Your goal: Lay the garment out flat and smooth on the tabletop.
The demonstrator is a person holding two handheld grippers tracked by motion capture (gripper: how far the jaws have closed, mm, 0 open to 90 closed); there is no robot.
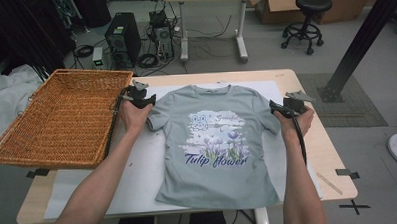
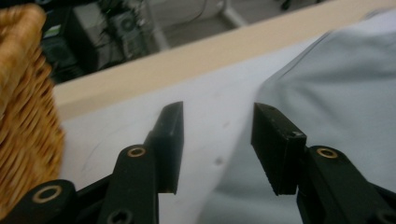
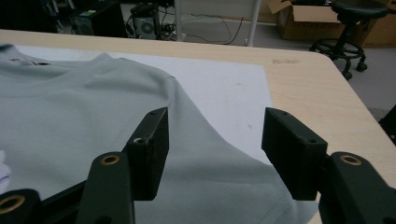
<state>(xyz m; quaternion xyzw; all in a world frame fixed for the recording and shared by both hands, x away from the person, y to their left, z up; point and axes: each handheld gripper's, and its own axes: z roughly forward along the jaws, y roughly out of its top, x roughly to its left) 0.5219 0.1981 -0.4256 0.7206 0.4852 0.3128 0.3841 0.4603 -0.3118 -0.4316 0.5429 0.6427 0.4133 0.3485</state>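
Sleeves sit right at your 2 grippers, 1 on each side of the shirt.
High view: the t-shirt (image 1: 215,144) lies flat, face up, collar away from you, long axis running straight out; left gripper (image 1: 147,100) is at its left sleeve, right gripper (image 1: 276,108) at its right sleeve. Left gripper view: jaws apart, empty, sleeve edge just under the right-hand jaw. Right gripper view: jaws apart over the sleeve, not pinching.
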